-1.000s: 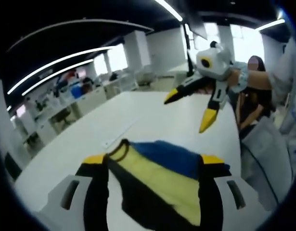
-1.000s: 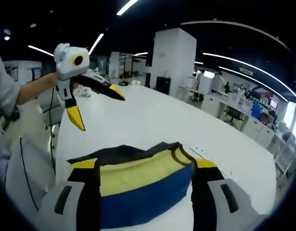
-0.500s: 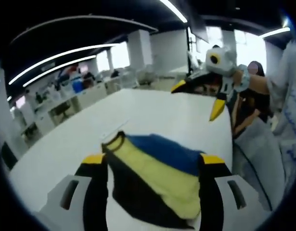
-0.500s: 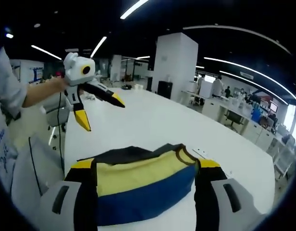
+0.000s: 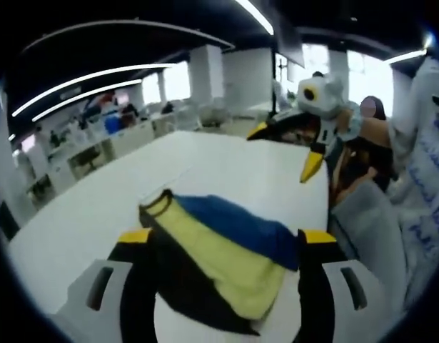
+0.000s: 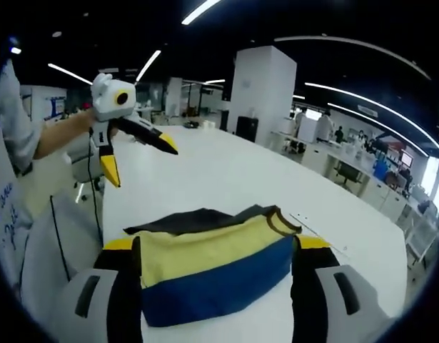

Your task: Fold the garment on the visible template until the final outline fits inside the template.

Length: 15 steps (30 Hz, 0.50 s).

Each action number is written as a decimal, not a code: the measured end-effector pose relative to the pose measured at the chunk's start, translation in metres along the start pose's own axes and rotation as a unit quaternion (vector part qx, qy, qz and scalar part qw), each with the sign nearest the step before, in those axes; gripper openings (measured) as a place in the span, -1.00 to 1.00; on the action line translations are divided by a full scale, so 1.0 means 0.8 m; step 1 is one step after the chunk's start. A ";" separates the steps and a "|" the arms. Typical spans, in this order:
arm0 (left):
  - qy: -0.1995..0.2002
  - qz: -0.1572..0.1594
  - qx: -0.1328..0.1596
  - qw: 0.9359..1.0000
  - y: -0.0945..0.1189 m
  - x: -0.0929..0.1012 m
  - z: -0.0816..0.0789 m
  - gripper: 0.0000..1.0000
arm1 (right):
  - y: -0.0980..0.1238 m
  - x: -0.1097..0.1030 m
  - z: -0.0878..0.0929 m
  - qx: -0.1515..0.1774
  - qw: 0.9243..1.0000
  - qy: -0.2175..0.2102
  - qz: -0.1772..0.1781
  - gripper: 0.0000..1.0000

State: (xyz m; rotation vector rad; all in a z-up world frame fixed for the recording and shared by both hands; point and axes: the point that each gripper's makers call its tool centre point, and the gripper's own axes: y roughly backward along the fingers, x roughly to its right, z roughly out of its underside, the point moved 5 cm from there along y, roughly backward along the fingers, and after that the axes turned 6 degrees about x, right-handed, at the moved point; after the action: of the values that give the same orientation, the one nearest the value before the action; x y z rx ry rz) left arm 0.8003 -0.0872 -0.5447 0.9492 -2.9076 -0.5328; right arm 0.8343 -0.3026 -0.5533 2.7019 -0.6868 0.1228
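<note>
A folded knit garment banded in yellow, blue and black, with a brown-edged neckline, lies in a compact bundle on a long white table; in the left gripper view the same bundle sits just beyond the jaws. A pale rectangular marking on the tabletop beside the neckline may be the template edge, though it is too faint to be sure. The left gripper, white-bodied with black jaws tipped yellow, hovers above the table's far side, well apart from the cloth, jaws spread wide and holding nothing. The right gripper likewise hangs in the air over the table, jaws splayed and empty. Around stands an open-plan office: white square column, ceiling strip lights, rows of desks with seated people.
</note>
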 end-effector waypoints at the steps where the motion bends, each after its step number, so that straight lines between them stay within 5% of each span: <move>1: 0.000 -0.002 0.002 1.000 0.002 0.001 -0.001 0.59 | 0.003 -0.002 0.001 0.002 1.000 -0.007 0.000 0.75; 15: 0.007 -0.004 -0.005 1.000 0.022 0.018 0.005 0.80 | 0.037 -0.022 0.009 -0.009 1.000 -0.014 0.020 0.93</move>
State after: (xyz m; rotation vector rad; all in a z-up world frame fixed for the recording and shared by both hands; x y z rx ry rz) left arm 0.7777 -0.0809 -0.5439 0.9610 -2.8861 -0.5385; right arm 0.8050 -0.3216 -0.5537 2.6786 -0.7484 0.0876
